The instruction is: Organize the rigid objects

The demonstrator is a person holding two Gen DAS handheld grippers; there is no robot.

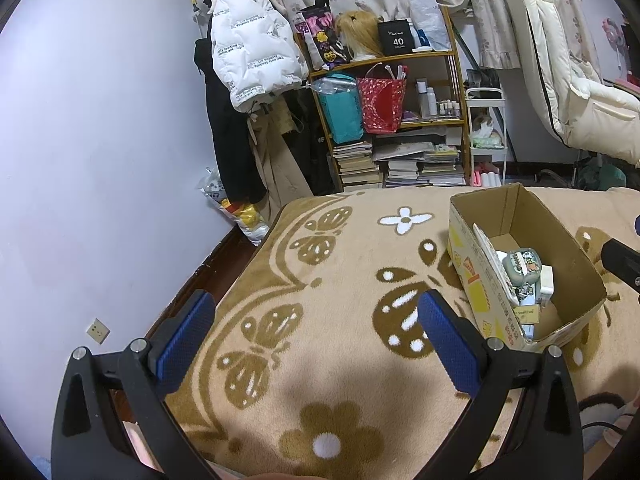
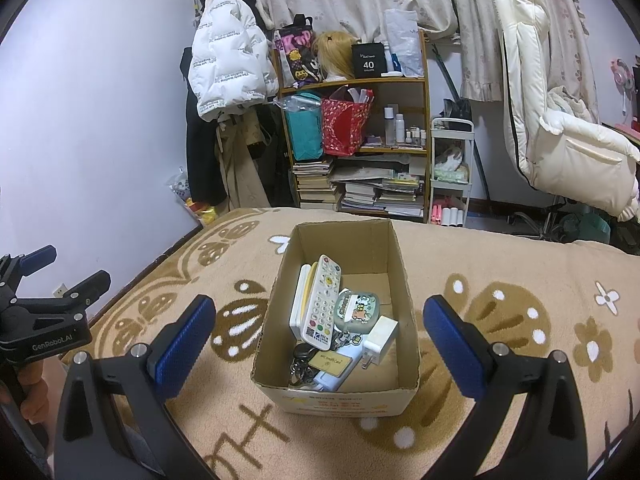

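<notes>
An open cardboard box (image 2: 384,240) stands on the tan patterned blanket (image 2: 500,280). Inside it lie a white remote control (image 2: 322,304), a green cartoon case (image 2: 354,306), a white charger plug (image 2: 380,338), keys (image 2: 301,354) and a gold card (image 2: 332,362). My right gripper (image 2: 320,336) hangs open just in front of the box, its blue pads (image 2: 450,338) to either side of it, holding nothing. My left gripper (image 1: 316,328) is open over bare blanket, left of the box (image 1: 528,216). It also shows at the left edge of the right wrist view, as the left gripper (image 2: 64,276).
A wooden shelf (image 2: 356,82) with bags, bottles and stacked books stands behind the bed. A white jacket (image 2: 228,48) hangs on the left and a white padded chair (image 2: 560,132) is at the right. The wall (image 1: 100,120) and the bed's left edge lie close by.
</notes>
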